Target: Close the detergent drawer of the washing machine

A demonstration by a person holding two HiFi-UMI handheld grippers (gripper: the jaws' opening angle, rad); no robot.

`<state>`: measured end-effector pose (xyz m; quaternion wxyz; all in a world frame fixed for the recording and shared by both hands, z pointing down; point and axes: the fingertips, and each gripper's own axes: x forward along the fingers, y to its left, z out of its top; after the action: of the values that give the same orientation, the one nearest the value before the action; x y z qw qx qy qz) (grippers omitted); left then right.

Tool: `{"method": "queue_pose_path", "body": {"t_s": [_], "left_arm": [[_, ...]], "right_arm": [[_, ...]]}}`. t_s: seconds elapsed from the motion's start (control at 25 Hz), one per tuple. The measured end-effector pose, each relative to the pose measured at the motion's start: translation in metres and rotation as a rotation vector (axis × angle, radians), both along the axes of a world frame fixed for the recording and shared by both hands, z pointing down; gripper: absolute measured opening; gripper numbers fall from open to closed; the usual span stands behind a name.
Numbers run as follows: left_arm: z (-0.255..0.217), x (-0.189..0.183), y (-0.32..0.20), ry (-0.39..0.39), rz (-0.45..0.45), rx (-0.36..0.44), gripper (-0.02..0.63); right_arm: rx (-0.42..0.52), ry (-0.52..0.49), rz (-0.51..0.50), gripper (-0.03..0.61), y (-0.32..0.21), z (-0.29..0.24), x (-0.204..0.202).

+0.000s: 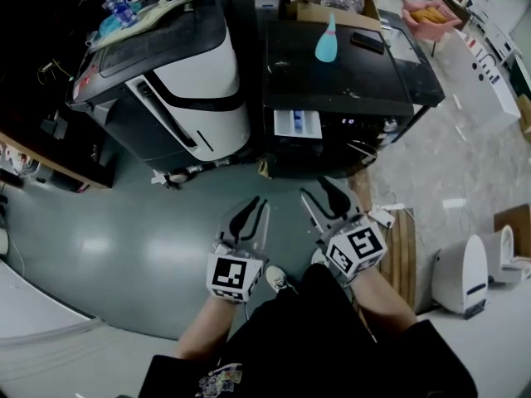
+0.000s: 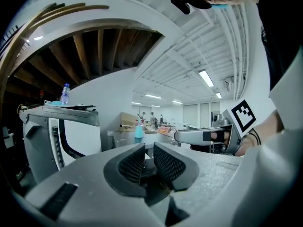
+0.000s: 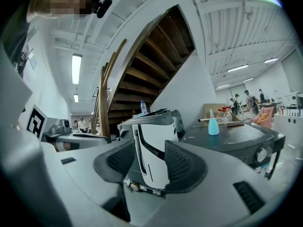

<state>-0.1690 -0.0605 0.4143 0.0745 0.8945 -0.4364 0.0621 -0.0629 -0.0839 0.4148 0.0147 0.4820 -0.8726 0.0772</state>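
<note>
The black washing machine (image 1: 348, 65) stands ahead at centre right. Its detergent drawer (image 1: 297, 123) sticks out of the front at the upper left, white with blue inside. Both grippers hang low in front of the machine, well short of the drawer. My left gripper (image 1: 257, 204) (image 2: 149, 157) has a narrow gap between its pads and holds nothing. My right gripper (image 1: 322, 191) (image 3: 150, 162) stands wide open and empty. In the right gripper view the washing machine (image 3: 236, 141) lies to the right of the jaws, and the drawer does not show there.
A white-and-black machine (image 1: 182, 81) (image 3: 151, 145) stands left of the washer, with a water bottle (image 1: 119, 5) on top. A turquoise bottle (image 1: 326, 41) and a cardboard box (image 1: 332, 2) sit on the washer. At the right are a wooden pallet (image 1: 402, 239) and a small white appliance (image 1: 465, 276).
</note>
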Motion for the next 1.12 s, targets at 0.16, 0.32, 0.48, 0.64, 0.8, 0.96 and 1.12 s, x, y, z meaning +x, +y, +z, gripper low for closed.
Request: {"method": "queue_pose_path", "body": {"t_s": [0.16,0.32,0.48,0.64,0.8,0.96,1.12], "left_arm": [[0.003,0.008,-0.006,0.002,0.02,0.004,0.061],[0.0,0.024,-0.014,0.0,0.061,0.036,0.08],[-0.004,0.043,-0.026,-0.001,0.084,0.059,0.101],[-0.001,0.061,-0.046,-0.009,0.094,0.071,0.109],[0.009,0.076,-0.065,-0.019,0.094,0.063,0.109],[0.021,0.087,-0.084,-0.018,0.095,0.044,0.109],[0.034,0.095,-0.104,-0.02,0.097,0.03,0.109]], "right_arm": [[-0.005,0.011,0.029,0.215,-0.012,0.008,0.013],[-0.014,0.01,0.053,0.242,-0.03,0.016,0.029],[-0.025,0.014,0.062,0.259,-0.05,0.024,0.043],[-0.051,0.026,0.073,0.267,-0.074,0.042,0.059],[-0.083,0.031,0.085,0.267,-0.097,0.064,0.076],[-0.113,0.03,0.103,0.259,-0.117,0.082,0.088],[-0.145,0.04,0.103,0.255,-0.136,0.101,0.094]]}}
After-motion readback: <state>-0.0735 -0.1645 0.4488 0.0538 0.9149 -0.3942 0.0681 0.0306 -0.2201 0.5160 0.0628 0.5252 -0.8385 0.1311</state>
